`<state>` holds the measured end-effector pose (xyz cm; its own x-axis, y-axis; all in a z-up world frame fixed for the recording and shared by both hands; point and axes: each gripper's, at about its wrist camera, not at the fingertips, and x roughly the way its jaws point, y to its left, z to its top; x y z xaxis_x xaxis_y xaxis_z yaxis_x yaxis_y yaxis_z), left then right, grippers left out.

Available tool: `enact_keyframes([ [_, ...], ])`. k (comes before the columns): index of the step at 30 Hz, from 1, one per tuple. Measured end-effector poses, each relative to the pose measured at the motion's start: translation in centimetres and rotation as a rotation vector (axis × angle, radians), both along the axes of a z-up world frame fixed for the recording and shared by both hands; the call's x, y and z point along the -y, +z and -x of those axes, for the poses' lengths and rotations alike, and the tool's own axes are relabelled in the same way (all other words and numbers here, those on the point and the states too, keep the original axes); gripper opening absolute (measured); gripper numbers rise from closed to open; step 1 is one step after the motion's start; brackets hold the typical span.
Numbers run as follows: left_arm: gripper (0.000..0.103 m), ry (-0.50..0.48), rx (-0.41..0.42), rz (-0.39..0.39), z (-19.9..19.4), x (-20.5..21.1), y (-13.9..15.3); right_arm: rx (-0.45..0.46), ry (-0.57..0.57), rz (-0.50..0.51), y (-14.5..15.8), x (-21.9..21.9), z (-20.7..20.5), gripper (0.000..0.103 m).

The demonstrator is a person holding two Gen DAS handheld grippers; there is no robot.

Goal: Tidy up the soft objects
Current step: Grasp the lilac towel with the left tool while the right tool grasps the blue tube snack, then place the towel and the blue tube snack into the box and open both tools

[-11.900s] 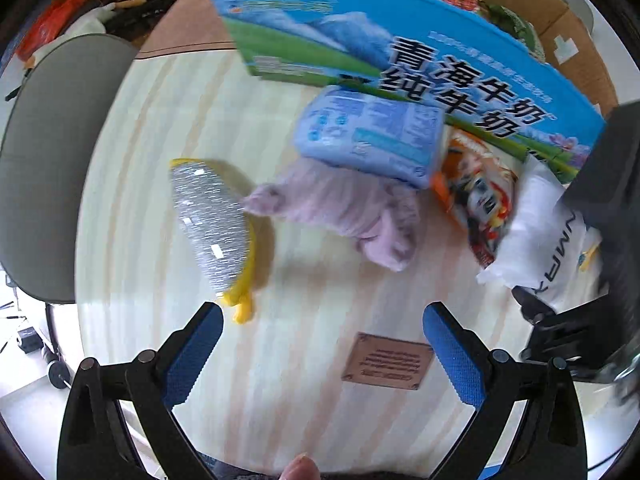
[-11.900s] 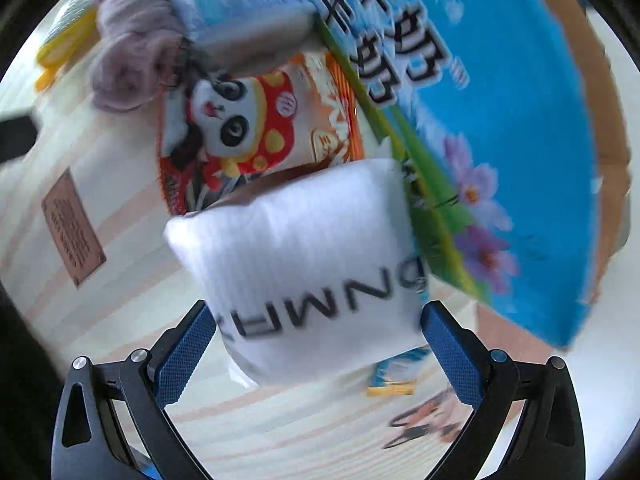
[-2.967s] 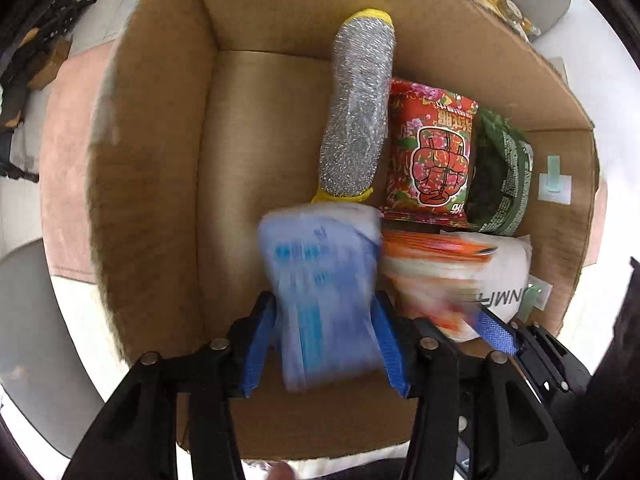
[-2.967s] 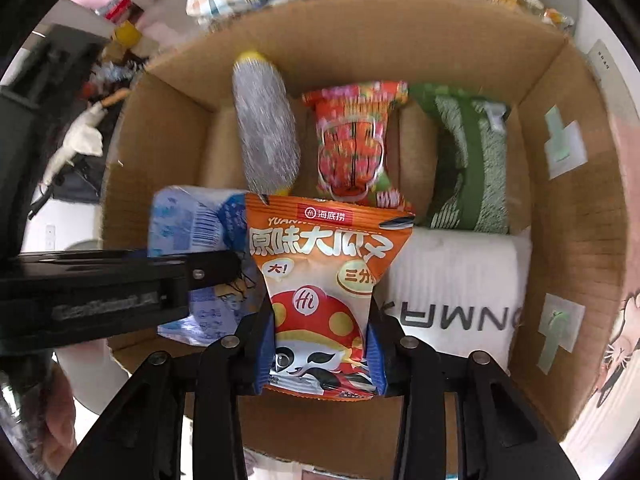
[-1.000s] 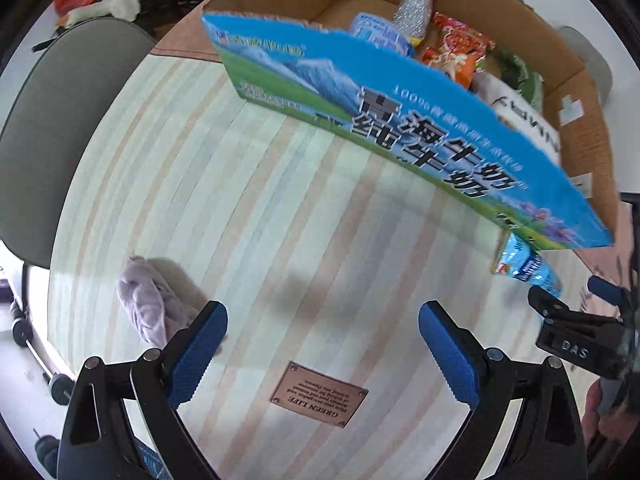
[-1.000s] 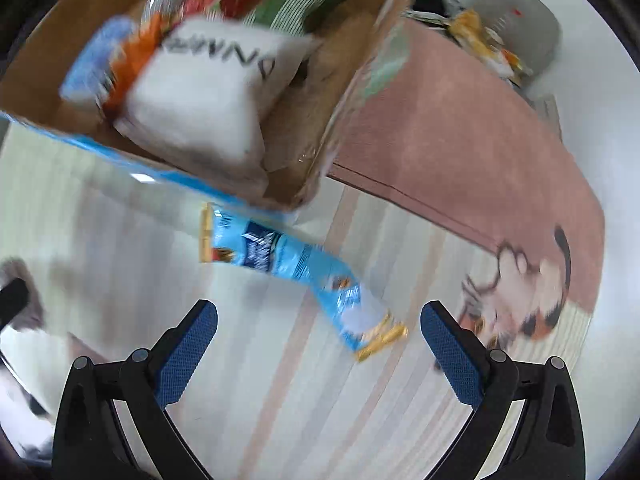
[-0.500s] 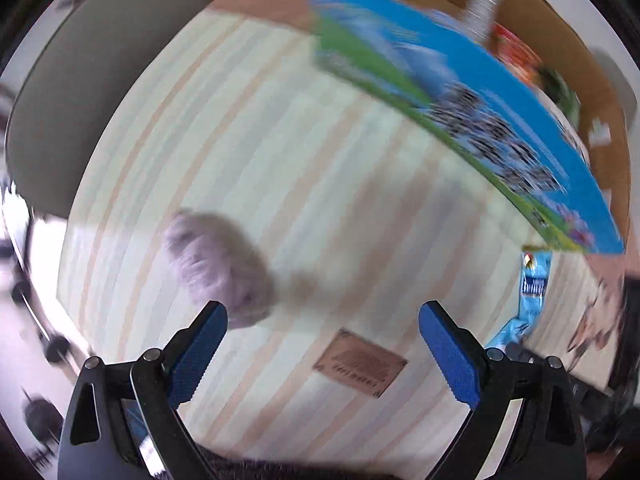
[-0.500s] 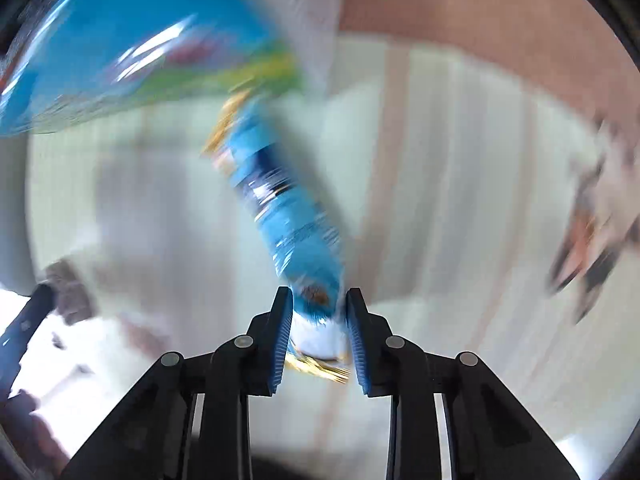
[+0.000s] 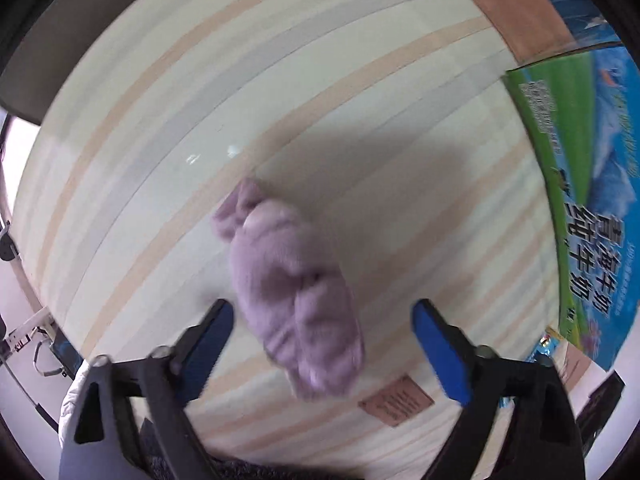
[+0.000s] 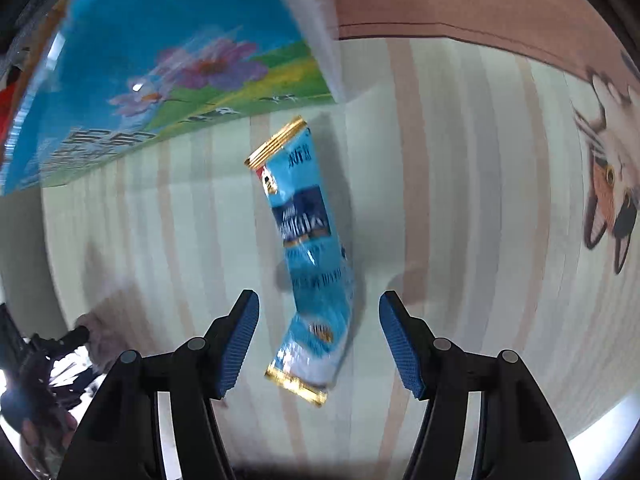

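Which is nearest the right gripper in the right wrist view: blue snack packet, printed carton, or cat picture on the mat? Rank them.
From the right gripper, whose jaws are opening:
1. Blue snack packet, lower end between the fingers, untouched by the pads.
2. Printed carton, upper left, beyond the packet's far end.
3. Cat picture, far right edge.
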<state>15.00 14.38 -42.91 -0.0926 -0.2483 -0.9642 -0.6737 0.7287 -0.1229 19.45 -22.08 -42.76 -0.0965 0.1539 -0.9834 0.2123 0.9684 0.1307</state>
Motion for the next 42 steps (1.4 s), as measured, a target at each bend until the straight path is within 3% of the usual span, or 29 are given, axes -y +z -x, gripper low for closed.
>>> enact_keyframes([
  [1, 0.053, -0.025, -0.012, 0.001, -0.2, 0.1, -0.4, 0.021, 0.022, 0.038, 0.3, -0.4, 0.0, 0.041],
  [2, 0.053, -0.064, -0.022, -0.013, -0.5, 0.3, -0.4, 0.023, 0.055, 0.060, 0.4, -1.0, 0.0, 0.032],
  [3, 0.044, -0.111, -0.004, -0.023, -1.0, 0.7, -0.1, 0.024, 0.068, 0.055, 0.5, -1.3, 0.2, 0.028],
  [4, 0.042, -0.174, 0.003, -0.036, -1.4, 1.4, 0.1, 0.019, 0.080, 0.042, 0.5, -1.5, 0.6, 0.027],
  [9, 0.043, -0.458, 0.052, -0.050, -3.9, 5.6, 1.0, -0.010, 0.203, 0.039, 0.4, -3.2, 2.3, 0.027],
  [11, 0.054, -0.496, 0.064, 0.066, -4.4, 6.7, 0.5, 0.011, 0.209, 0.032, 0.5, -3.4, 2.5, 0.031],
  [12, 0.069, -0.500, 0.058, 0.100, -4.5, 7.0, 0.3, 0.020, 0.200, 0.019, 0.5, -3.5, 2.7, 0.039],
  [13, 0.071, -0.496, 0.064, 0.134, -4.6, 7.2, 0.3, 0.023, 0.180, -0.008, 0.6, -3.4, 2.9, 0.048],
  [14, 0.071, -0.501, 0.062, 0.151, -4.6, 7.4, 0.3, 0.022, 0.155, -0.026, 0.5, -3.2, 2.9, 0.051],
  [18, 0.071, -0.571, 0.059, 0.114, -4.5, 9.3, 0.5, 0.022, 0.119, -0.012, 1.0, -2.2, 2.0, 0.054],
  [21, 0.071, -0.579, 0.057, 0.072, -4.5, 10.2, 0.4, 0.028, 0.139, 0.031, 0.8, -4.1, 1.8, 0.054],
  [23, 0.059, -0.590, 0.055, 0.024, -4.5, 10.5, 0.6, 0.031, 0.164, 0.080, 0.9, -5.0, 1.8, 0.053],
  [24, 0.041, -0.612, 0.060, -0.019, -4.7, 11.1, 0.9, 0.031, 0.175, 0.107, 0.8, -5.6, 1.9, 0.048],
  [25, 0.035, -0.637, 0.067, -0.040, -4.8, 11.9, 1.0, 0.035, 0.192, 0.147, 0.8, -6.2, 2.1, 0.037],
  [26, 0.034, -0.649, 0.068, -0.043, -4.8, 12.2, 1.2, 0.041, 0.204, 0.172, 0.9, -6.4, 2.1, 0.029],
  [29, 0.030, -0.664, 0.078, -0.046, -4.3, 12.9, 2.3, 0.032, 0.198, 0.142, 0.9, -6.9, 2.4, 0.027],
  [32, 0.030, -0.689, 0.156, -0.024, -4.1, 15.4, 6.2, 0.026, 0.164, 0.071, 1.5, -6.6, 3.2, 0.027],
  [35, 0.030, -0.720, 0.262, -0.015, -4.7, 16.2, 11.5, 0.074, 0.151, 0.009, 4.6, -6.6, 3.9, 0.027],
  [38, 0.030, -0.732, 0.379, -0.010, -7.0, 16.7, 17.7, 0.146, 0.142, -0.047, 9.0, -6.5, 3.1, 0.026],
  [42, 0.030, -0.779, 0.463, -0.028, -12.3, 16.5, 22.9, 0.261, 0.119, -0.078, 15.6, -6.0, -0.1, 0.027],
])
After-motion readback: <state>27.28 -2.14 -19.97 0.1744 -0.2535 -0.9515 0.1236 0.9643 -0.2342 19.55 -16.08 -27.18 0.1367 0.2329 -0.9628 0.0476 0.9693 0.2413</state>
